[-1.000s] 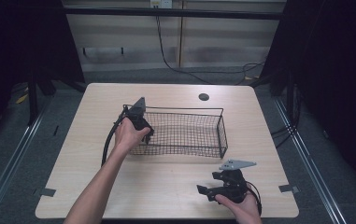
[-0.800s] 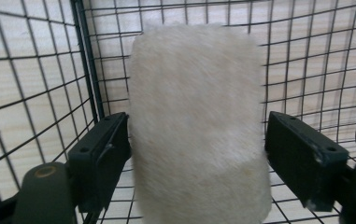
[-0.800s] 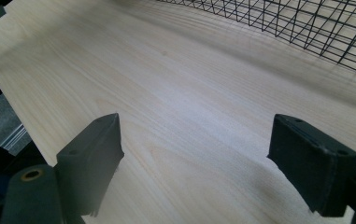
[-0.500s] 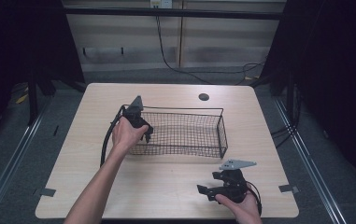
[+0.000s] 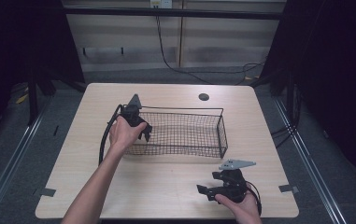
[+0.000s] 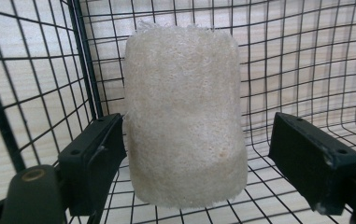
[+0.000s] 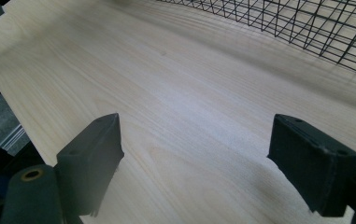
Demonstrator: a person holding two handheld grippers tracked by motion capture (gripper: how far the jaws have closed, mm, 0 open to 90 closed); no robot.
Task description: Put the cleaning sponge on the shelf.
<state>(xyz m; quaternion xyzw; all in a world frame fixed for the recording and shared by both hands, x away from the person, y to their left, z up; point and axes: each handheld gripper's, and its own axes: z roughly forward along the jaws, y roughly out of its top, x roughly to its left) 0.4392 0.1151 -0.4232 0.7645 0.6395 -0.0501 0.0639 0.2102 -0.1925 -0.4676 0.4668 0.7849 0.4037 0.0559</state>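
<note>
One pale sponge [image 6: 183, 116] stands upright between the two jaws of the left gripper [image 6: 199, 163], inside the one wire basket [image 6: 306, 60]. Its left side touches the left jaw; a clear gap separates its right side from the right jaw, so the jaws stand apart and do not clamp it. Basket mesh runs behind the sponge and under it, with a corner post just beyond the left jaw.

In the high view the left gripper [image 5: 136, 122] sits at the basket's [image 5: 222, 135] left end, held by the left hand [image 5: 123, 133].

The right gripper [image 7: 203, 168] has its two jaws spread wide with nothing between them, above the bare wood of the one table [image 7: 166, 93]; the basket's mesh [image 7: 306, 28] lies ahead of them. In the high view it [image 5: 220, 186] rests near the table's [image 5: 175, 182] front edge, in the right hand [image 5: 241, 207], well apart from the basket.
</note>
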